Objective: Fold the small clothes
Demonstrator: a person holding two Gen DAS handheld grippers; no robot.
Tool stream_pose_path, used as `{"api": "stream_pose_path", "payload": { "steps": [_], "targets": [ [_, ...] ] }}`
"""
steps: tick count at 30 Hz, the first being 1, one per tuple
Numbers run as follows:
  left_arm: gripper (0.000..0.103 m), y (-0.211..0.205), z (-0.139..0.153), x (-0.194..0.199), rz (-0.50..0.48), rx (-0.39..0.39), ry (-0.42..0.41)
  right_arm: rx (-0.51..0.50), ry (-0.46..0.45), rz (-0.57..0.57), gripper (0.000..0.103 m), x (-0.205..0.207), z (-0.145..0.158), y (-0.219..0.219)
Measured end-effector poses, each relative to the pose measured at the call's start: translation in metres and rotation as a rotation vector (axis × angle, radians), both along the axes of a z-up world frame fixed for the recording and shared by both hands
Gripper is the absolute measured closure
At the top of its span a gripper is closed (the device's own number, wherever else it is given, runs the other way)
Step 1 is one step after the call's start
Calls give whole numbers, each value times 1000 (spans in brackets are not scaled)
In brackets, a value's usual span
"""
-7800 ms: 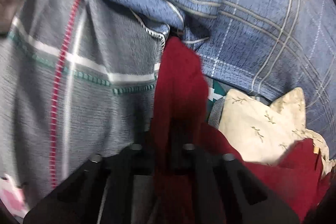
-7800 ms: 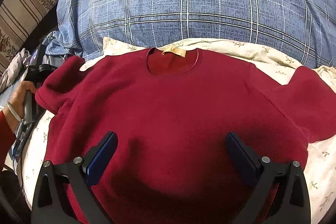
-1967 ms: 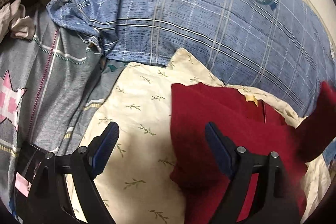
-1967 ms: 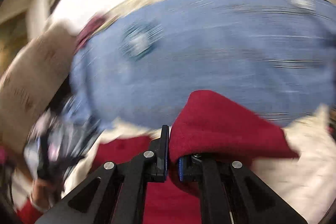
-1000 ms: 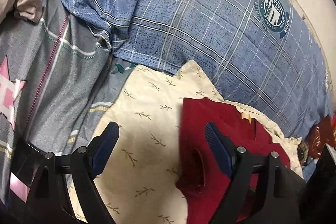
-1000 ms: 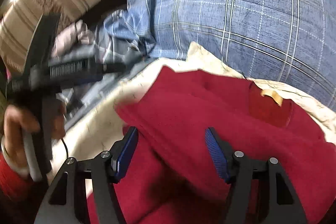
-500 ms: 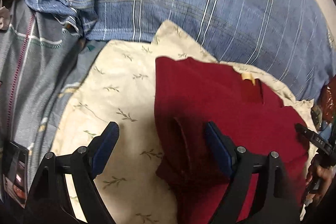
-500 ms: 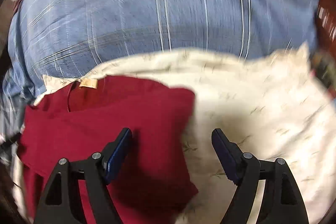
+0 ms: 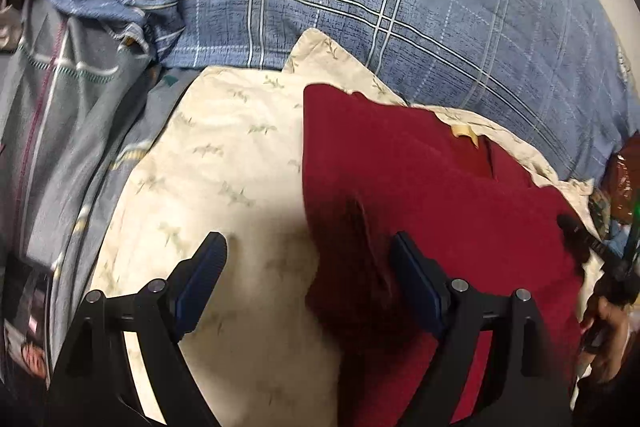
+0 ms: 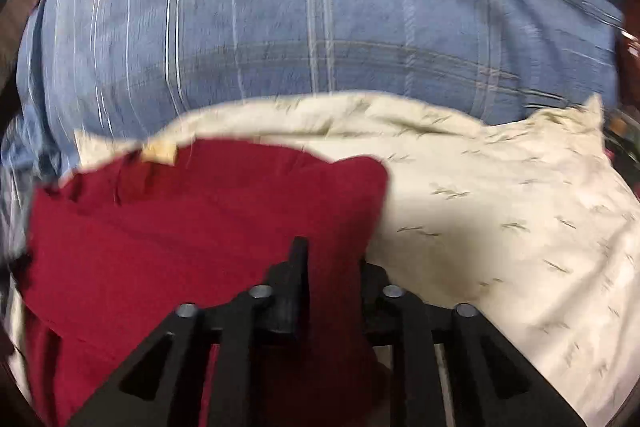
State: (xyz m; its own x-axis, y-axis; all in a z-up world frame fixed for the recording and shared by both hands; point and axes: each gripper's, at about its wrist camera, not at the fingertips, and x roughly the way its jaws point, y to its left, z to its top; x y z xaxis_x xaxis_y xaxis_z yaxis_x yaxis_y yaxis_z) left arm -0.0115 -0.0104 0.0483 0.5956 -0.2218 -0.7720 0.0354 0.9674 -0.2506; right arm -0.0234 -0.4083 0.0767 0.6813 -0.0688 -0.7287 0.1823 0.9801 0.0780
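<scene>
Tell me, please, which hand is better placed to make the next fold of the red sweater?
Probably the right. The right gripper has just been closing, and the edge of the red sweater lies between its fingers. The left gripper is wide open, straddling the other edge and holding nothing.

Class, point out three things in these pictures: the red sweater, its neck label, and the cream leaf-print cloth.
red sweater (image 9: pixel 440 195), left wrist view, folded body panel.
neck label (image 10: pixel 160 151), right wrist view, middle of the tan tag.
cream leaf-print cloth (image 10: pixel 500 219), right wrist view, bare area right of the sweater.
</scene>
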Motion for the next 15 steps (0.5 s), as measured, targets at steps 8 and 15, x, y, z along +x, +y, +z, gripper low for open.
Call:
{"api": "stream_pose_path", "payload": {
  "steps": [8,15],
  "targets": [
    [19,-12,-8,-25,-102,11,61,36,-108,195,37,-86,47,60],
    [26,-20,-19,-12,-101,43,50,155,-107,245,37,-88,24,72]
  ]
}}
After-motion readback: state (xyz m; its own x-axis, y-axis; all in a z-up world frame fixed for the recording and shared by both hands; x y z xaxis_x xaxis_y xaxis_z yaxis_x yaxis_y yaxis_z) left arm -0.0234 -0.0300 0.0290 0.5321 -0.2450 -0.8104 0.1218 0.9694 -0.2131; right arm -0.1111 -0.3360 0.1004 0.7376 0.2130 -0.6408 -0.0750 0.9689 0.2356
